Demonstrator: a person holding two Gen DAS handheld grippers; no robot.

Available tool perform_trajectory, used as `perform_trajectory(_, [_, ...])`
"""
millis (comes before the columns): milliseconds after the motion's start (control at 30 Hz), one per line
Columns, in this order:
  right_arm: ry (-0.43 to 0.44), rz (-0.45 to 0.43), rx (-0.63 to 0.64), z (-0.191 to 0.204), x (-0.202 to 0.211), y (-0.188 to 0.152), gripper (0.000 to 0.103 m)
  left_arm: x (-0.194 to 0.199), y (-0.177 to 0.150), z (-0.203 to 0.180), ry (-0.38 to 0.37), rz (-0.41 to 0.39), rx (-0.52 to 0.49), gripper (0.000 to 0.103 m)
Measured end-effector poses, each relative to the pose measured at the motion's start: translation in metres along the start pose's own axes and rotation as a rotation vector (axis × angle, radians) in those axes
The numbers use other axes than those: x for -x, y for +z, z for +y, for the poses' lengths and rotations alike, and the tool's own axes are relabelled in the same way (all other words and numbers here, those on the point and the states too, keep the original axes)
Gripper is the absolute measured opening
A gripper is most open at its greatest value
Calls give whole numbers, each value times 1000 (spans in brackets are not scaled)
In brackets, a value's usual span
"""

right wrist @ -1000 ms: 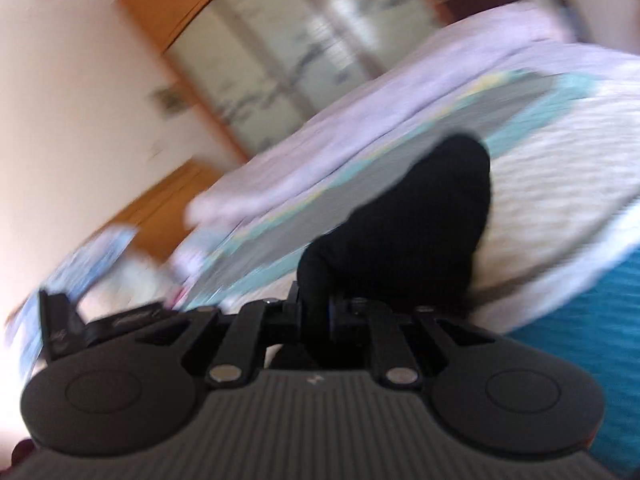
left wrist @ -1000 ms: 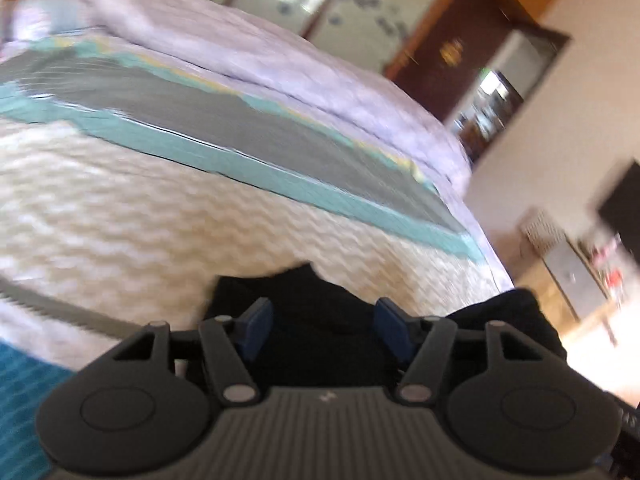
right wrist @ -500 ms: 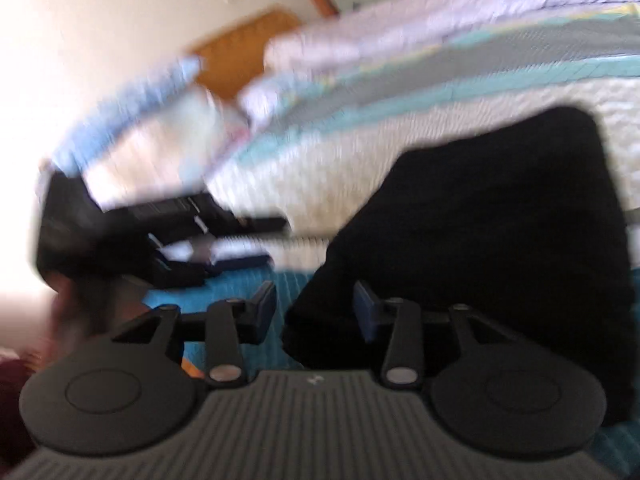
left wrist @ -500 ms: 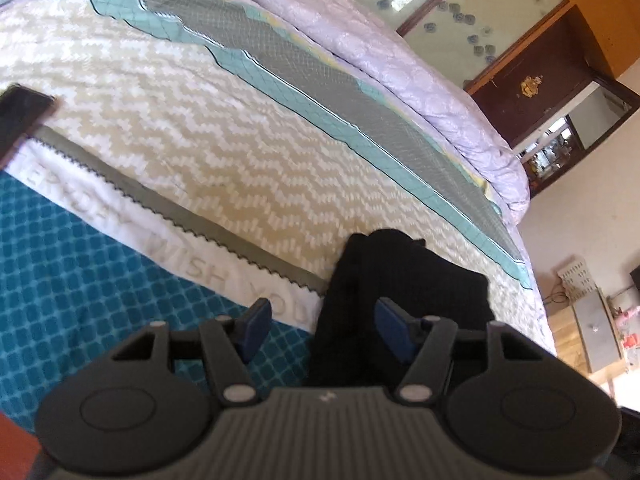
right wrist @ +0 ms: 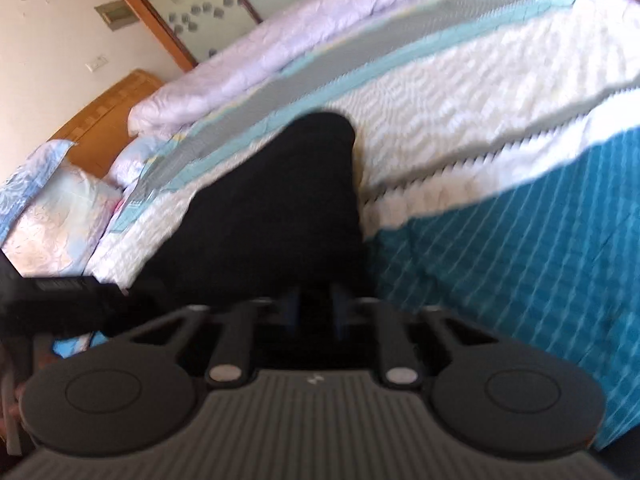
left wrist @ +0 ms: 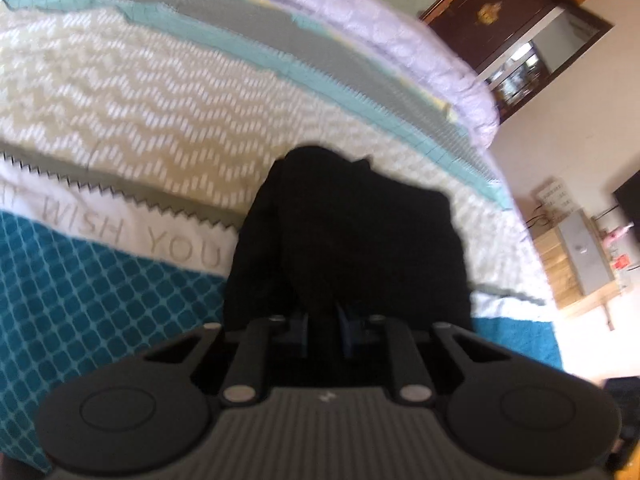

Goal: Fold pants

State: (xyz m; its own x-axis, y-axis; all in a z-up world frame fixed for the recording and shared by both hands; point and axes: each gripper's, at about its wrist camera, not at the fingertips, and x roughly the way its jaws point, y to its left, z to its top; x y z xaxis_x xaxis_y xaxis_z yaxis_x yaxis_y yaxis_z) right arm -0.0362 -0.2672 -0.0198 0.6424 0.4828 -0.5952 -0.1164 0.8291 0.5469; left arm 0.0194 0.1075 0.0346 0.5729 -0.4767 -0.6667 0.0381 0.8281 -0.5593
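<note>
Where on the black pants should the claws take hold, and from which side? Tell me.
Take the near edge of the black pants, coming in from the teal side of the bedspread. They lie bunched, and that edge faces the claws. The left claw and right claw are closing there with black fabric between their pads.
</note>
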Motion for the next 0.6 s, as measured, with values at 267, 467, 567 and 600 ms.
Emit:
perform_trajectory(267, [-13,21,260,42,-5,-15,18,7,-1,16,189,18,-67,27])
perform_trajectory(467, [11,-88,277,52,13,-3,19,16,-6,7,181,-31,-89,46])
perform_trajectory(567, [125,-64,294,70,6,5,18,26,-3,8,134,-49,-51,46])
perform_trajectory(600, [153,-47,289,76,-2,7,17,30,-3,11,123,-57,-33,46])
